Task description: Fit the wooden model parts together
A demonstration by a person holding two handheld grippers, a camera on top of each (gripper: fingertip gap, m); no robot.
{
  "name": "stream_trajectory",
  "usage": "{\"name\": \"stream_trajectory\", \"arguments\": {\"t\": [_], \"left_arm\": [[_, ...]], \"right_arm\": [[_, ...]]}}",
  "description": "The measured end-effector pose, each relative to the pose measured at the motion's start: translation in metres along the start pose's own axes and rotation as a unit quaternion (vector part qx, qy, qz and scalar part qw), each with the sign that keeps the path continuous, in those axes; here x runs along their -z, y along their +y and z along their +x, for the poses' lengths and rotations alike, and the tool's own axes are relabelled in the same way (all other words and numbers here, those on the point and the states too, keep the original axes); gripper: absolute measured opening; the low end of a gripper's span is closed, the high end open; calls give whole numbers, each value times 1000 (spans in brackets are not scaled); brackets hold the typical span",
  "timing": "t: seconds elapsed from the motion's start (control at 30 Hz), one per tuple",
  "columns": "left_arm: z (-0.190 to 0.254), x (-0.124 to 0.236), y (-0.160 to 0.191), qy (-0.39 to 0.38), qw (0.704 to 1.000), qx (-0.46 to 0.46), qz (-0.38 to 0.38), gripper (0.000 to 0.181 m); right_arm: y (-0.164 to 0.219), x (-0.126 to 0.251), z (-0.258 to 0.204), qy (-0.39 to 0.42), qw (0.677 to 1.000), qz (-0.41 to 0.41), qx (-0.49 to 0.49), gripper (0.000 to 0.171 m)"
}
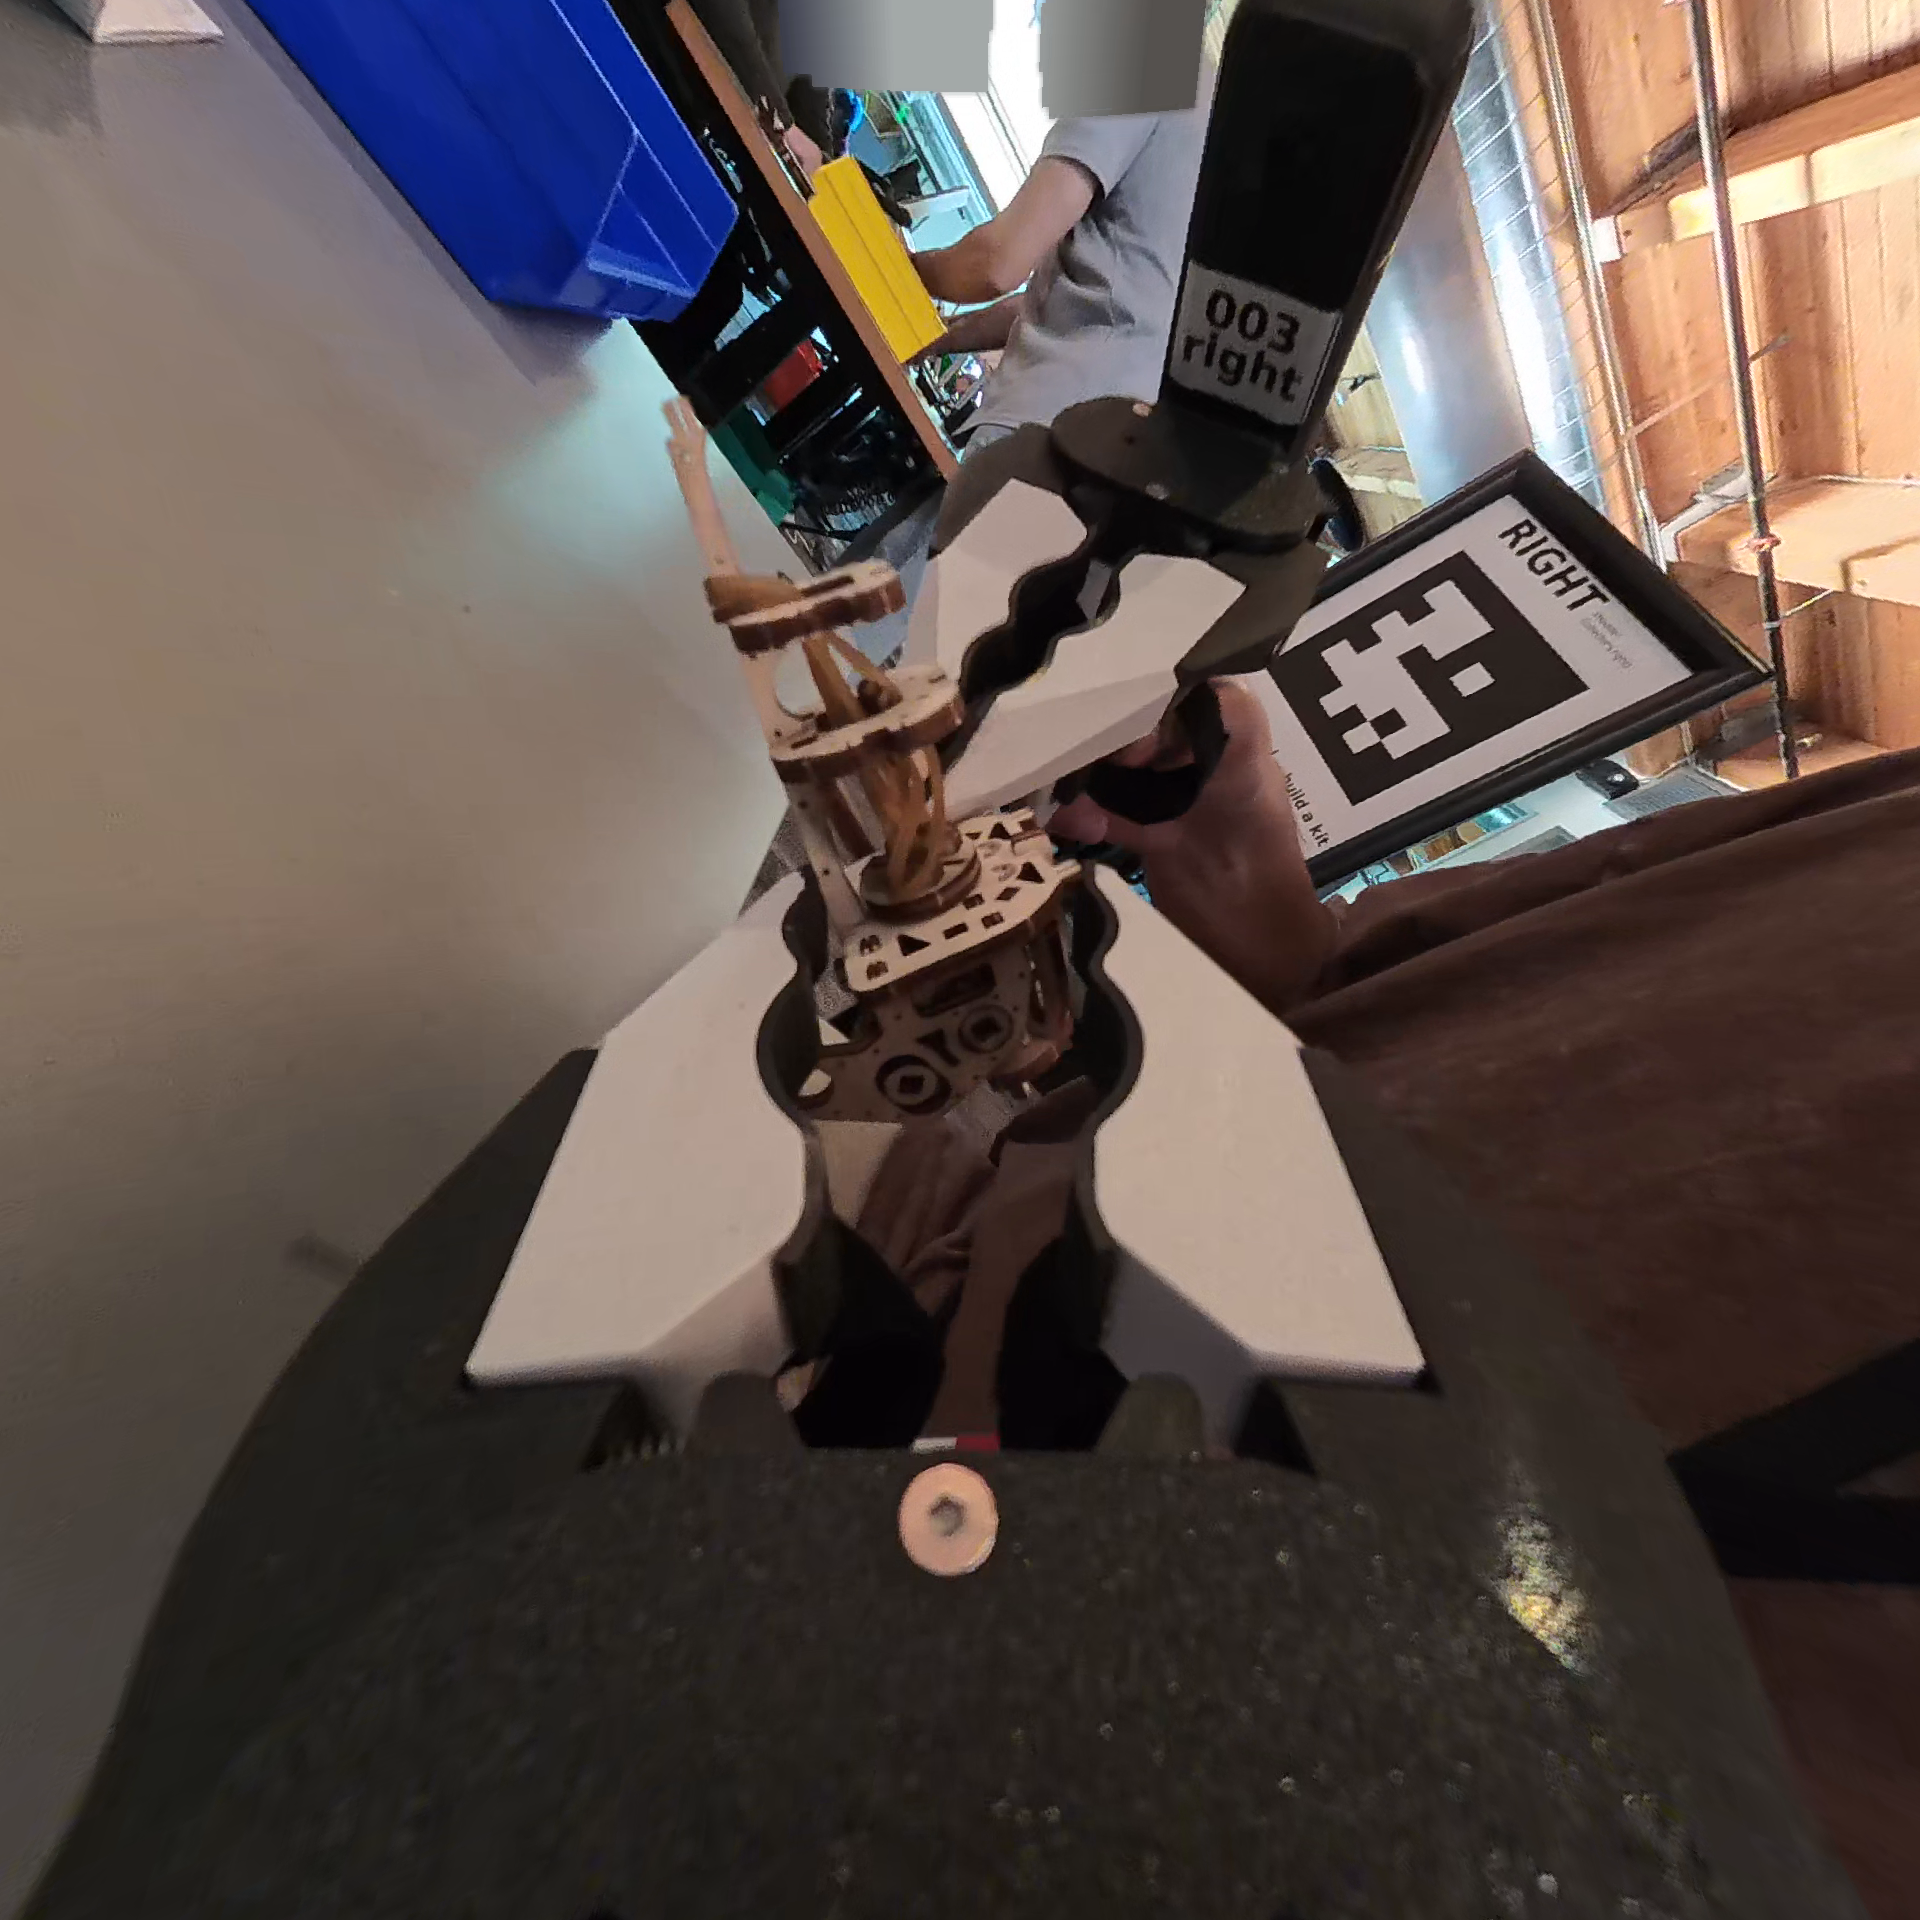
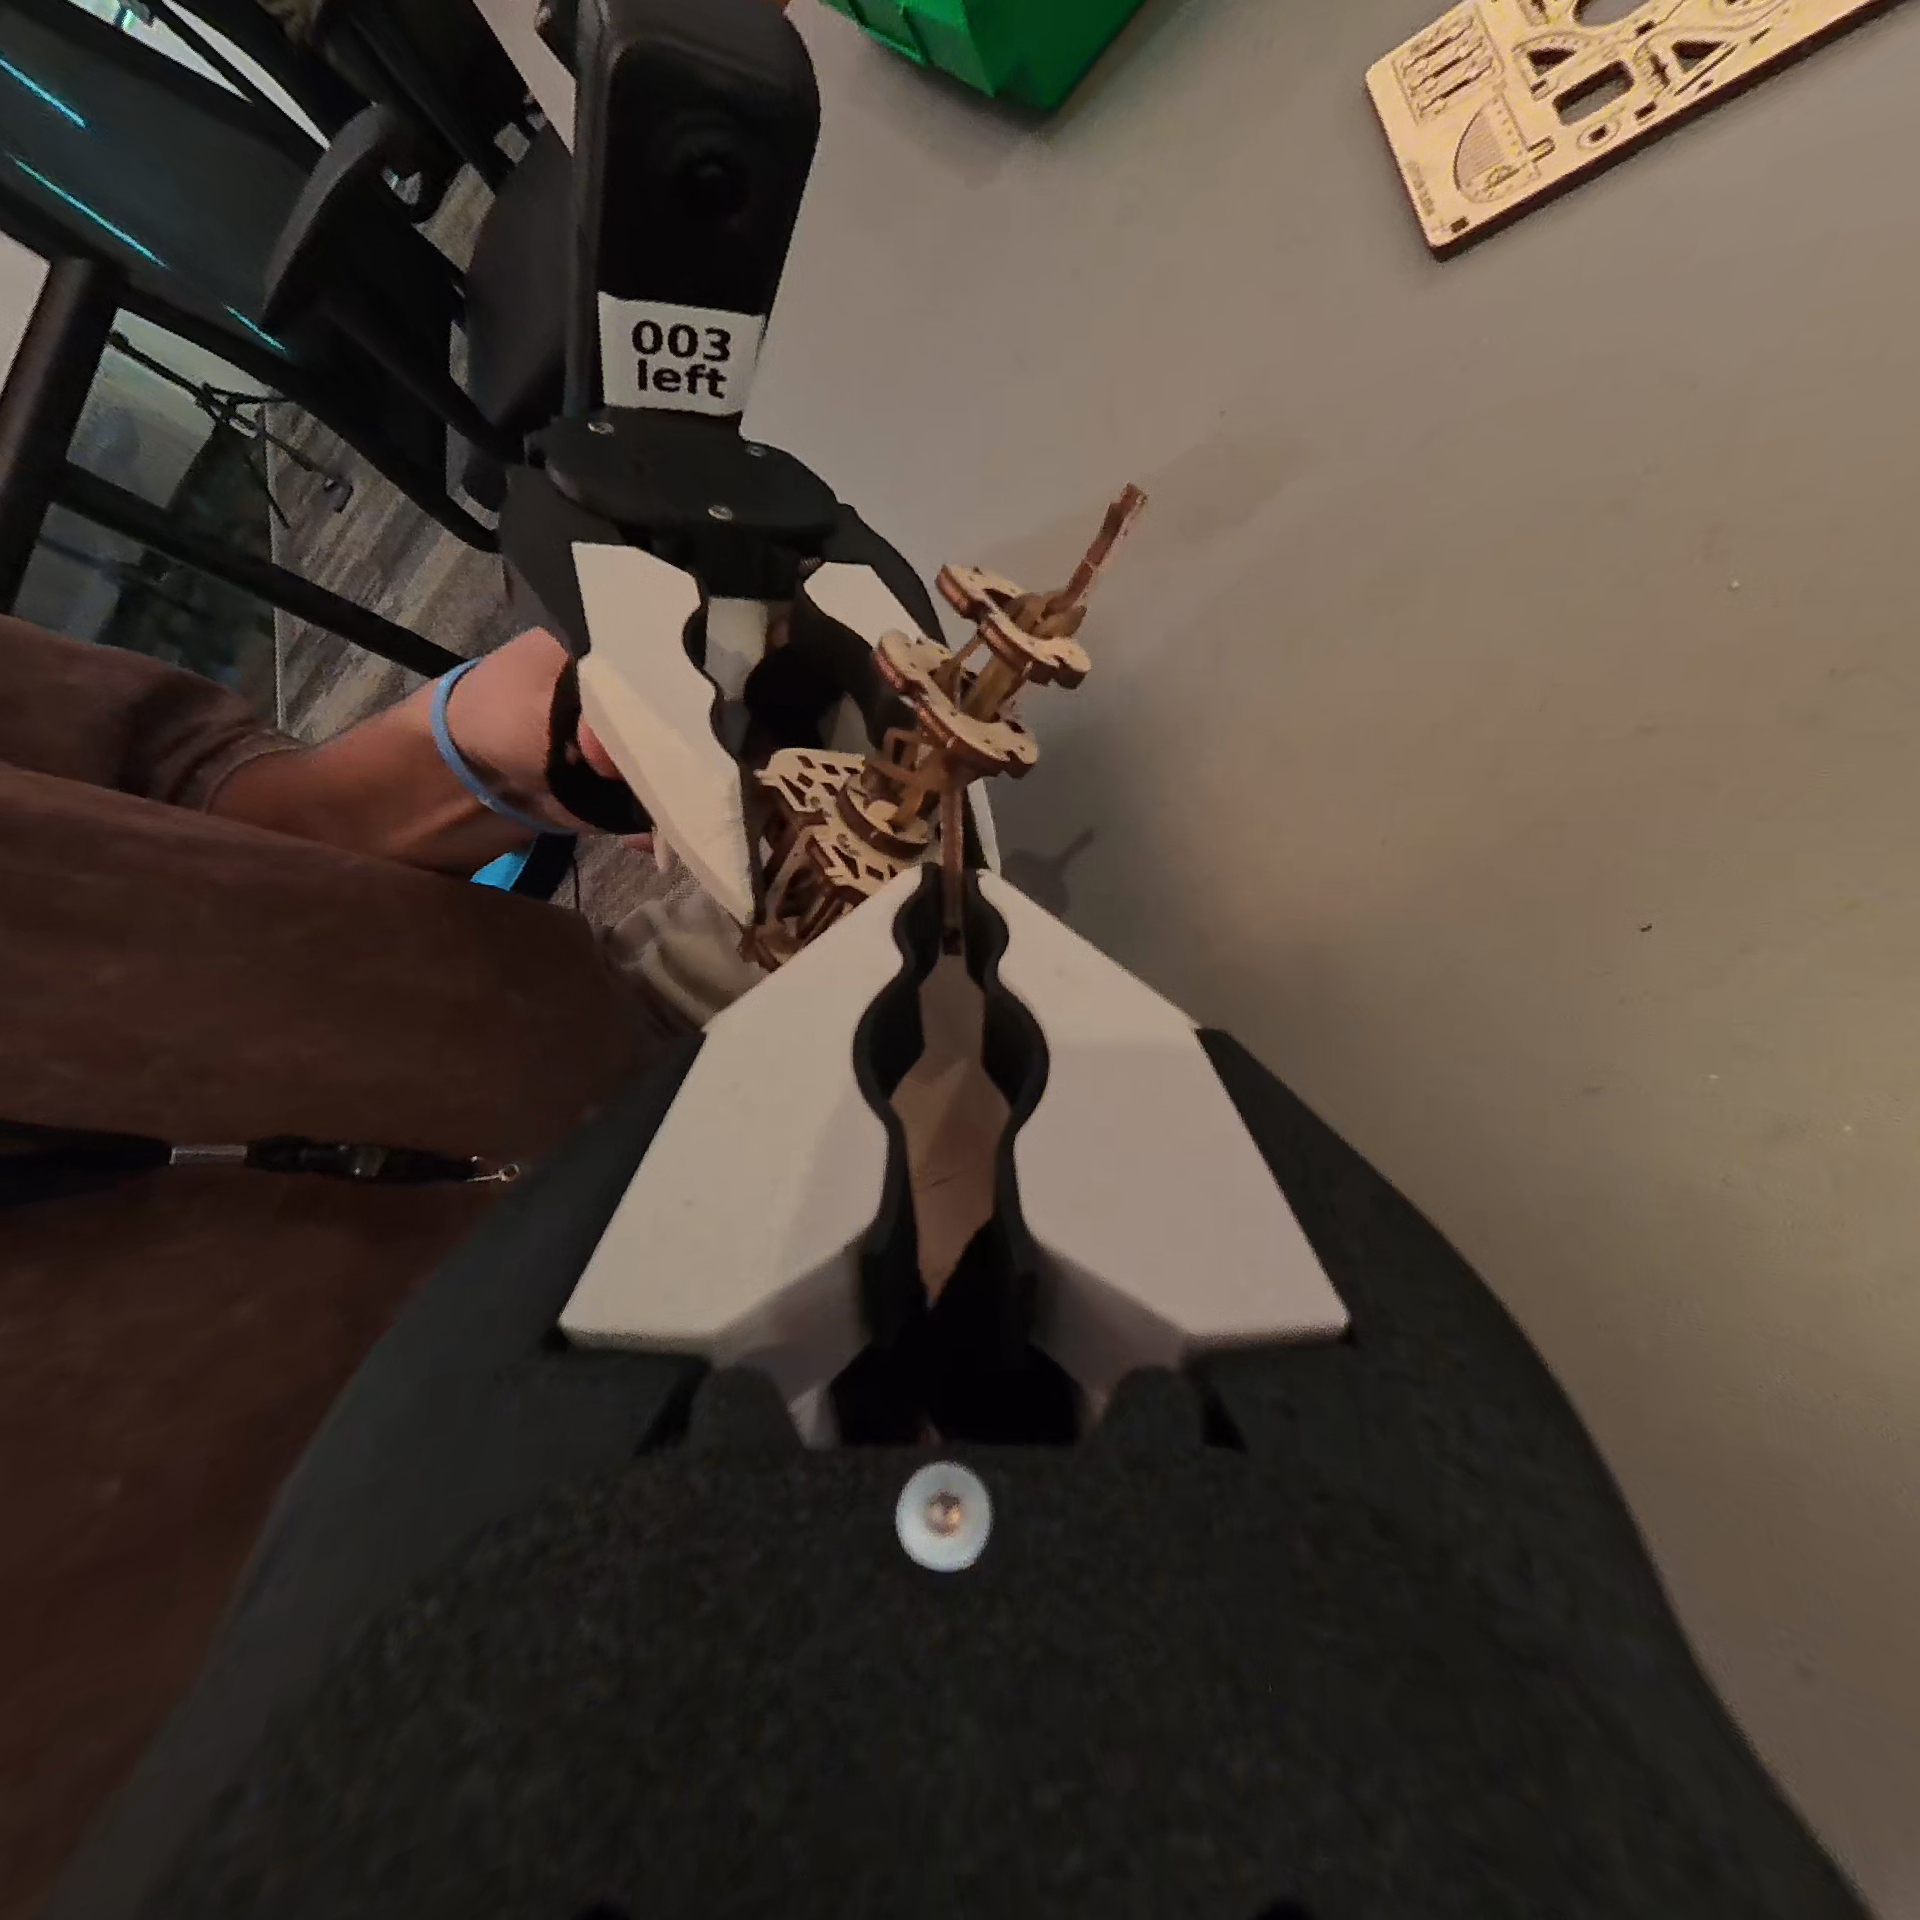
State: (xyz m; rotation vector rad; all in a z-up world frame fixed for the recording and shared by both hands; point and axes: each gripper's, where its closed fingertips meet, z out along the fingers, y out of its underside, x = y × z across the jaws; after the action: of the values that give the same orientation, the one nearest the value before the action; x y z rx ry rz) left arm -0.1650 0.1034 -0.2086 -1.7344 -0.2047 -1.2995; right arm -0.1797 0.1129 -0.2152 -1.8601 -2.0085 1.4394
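Note:
A wooden model [image 1: 914, 935] has a perforated box base, a stack of lobed discs [image 1: 800, 608] and a thin upright strip [image 1: 707, 509]. My left gripper [image 1: 945, 914] is shut on the model's base and holds it above the grey table. My right gripper [image 2: 951, 883] is shut on the lower part of the thin strip [image 2: 948, 862], right beside the discs [image 2: 977, 717]. In the left wrist view the right gripper [image 1: 951, 727] comes in from the upper right. In the right wrist view the left gripper [image 2: 862, 883] comes in from the upper left, around the base [image 2: 800, 821].
A laser-cut wooden sheet [image 2: 1600, 114] lies on the grey table [image 2: 1455, 831] at the far right, with a green bin [image 2: 977, 42] behind. A blue bin [image 1: 499, 145], a framed marker sign [image 1: 1455, 675] and a person in grey [image 1: 1091, 260] are beyond. Brown sleeves flank both grippers. Left and right tips are no more than a few centimetres apart.

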Motion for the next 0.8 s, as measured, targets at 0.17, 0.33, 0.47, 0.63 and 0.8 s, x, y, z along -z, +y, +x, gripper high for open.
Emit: {"name": "stream_trajectory", "arguments": {"t": [0.17,0.33,0.47,0.63,0.8], "left_arm": [[-5,-1,-4,-27,999,-13,17,44],[-1,-2,-7,-8,1000,3,30,44],[11,-1,-9,44,998,27,36,44],[24,3,-14,102,992,56,52,44],[27,6,-18,125,987,73,65,44]], "right_arm": [[-2,1,4,18,1000,16,-15,3],[-3,6,3,33,999,13,25,3],[-4,10,1,49,995,2,91,3],[-10,13,-3,48,990,16,135,2],[-11,12,-4,45,990,26,131,3]]}}
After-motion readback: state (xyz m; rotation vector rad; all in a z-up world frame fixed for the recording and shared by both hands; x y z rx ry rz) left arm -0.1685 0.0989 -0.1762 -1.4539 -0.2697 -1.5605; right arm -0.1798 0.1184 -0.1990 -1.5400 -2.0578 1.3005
